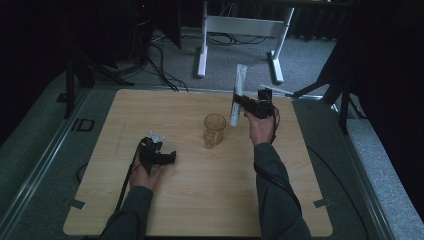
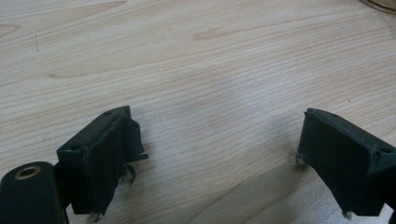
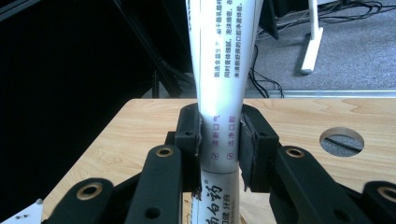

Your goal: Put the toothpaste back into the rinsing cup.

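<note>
My right gripper (image 1: 239, 100) is shut on a white toothpaste tube (image 1: 238, 95), held upright above the table just right of a clear amber cup (image 1: 214, 129). In the right gripper view the tube (image 3: 223, 84) stands pinched between the two black jaws of that gripper (image 3: 220, 140), with printed text on its side. My left gripper (image 1: 172, 158) rests low at the table's left middle, pointing right. In the left gripper view that gripper (image 2: 219, 158) stands open, its jaws wide apart over bare wood.
The wooden table (image 1: 150, 110) has a round cable hole (image 3: 341, 141) seen in the right gripper view. A white desk frame (image 1: 240, 30) and cables lie on the carpet beyond the far edge. Dark stands flank both sides.
</note>
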### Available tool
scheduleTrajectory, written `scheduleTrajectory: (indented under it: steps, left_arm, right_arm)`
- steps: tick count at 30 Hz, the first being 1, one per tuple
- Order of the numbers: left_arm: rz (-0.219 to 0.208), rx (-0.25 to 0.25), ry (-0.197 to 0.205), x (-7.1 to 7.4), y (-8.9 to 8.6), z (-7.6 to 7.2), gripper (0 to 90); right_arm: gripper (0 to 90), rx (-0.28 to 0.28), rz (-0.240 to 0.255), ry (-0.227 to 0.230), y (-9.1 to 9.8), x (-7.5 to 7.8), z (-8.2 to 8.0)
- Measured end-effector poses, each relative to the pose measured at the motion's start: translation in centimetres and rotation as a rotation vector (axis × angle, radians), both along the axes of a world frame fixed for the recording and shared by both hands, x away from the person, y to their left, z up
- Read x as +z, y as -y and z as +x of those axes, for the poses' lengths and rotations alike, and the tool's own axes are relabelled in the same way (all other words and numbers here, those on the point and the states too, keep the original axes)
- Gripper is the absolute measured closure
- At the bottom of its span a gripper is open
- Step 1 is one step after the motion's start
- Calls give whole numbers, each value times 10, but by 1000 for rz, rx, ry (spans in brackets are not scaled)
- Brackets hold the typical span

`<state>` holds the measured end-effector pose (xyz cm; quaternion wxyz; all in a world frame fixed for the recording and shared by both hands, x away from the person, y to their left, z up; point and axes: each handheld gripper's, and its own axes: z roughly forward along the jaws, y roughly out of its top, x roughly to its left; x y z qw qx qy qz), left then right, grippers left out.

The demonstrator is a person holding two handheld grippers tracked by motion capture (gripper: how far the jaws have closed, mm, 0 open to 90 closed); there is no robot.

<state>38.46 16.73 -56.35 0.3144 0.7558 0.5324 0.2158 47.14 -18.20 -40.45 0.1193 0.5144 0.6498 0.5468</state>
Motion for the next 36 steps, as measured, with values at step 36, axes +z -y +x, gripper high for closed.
scheduleTrajectory:
  steps: [36]
  left_arm:
    - [-1,1,1,0,0,0,106]
  right_arm:
    - [718,16,10,-8,-25,-4,12]
